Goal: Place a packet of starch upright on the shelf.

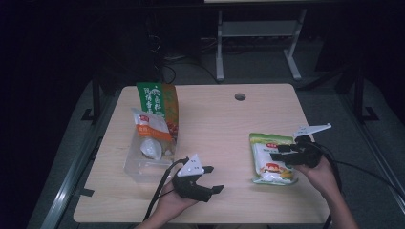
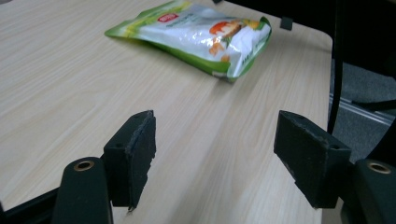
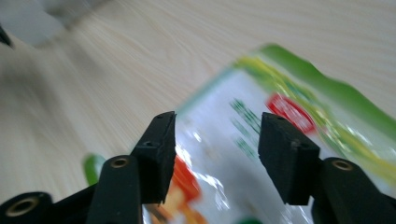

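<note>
Far left of the table: we're seeing a clear plastic bin holding two snack bags. A tall green-and-brown bag is standing upright at the back of it, and a white-and-orange bag is leaning against it in front.

Just right of the bin, near the table's front edge, we're holding the left gripper over bare wood. Its jaws are standing wide apart with nothing between them; in the left gripper view we're looking through the gap at plain tabletop, with the green-and-white pouch lying flat farther off, well apart from this gripper.

Middle of the table is bare wood, with a round cable hole near the far edge.

Right side: the green-and-white pouch is lying flat on the table, close to the right edge, red logo toward the far end. We're bringing the right gripper in over it from the right. In the right gripper view the jaws are partly apart and hovering above the pouch's printed face; the pads aren't pressing on it. That view is blurred, so we can't tell whether the tips are touching the film.
</note>
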Action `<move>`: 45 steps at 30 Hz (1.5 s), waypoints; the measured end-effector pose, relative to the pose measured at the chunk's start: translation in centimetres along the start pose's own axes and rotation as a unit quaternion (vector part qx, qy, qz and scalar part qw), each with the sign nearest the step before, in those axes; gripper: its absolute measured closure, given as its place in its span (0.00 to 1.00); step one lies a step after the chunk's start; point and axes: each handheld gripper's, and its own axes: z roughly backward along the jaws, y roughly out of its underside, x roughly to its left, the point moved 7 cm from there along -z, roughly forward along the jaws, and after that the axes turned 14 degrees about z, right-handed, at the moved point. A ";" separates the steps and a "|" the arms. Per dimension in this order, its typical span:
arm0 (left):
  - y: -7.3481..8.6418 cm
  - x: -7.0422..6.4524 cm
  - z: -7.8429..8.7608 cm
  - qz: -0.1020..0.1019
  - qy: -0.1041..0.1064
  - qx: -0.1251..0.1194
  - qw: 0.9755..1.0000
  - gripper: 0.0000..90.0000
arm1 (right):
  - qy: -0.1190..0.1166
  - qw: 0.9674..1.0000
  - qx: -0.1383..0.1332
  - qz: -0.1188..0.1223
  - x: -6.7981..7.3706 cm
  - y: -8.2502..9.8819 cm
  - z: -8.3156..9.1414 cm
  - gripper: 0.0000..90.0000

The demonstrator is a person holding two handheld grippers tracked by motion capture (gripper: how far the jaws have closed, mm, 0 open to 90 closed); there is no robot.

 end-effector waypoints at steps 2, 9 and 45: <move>-0.1 0.0 -0.7 0.005 0.003 0.000 1.000 0.29 | 0.006 1.000 0.011 -0.013 -0.3 1.1 0.1 0.52; -0.2 -0.6 -2.8 0.003 0.014 0.014 1.000 0.29 | 0.006 0.999 0.014 -0.030 -0.8 3.5 0.1 0.52; -1.5 -0.9 -5.0 0.001 -0.001 0.007 1.000 0.30 | 0.021 0.998 -0.012 -0.063 0.8 3.9 -0.2 0.47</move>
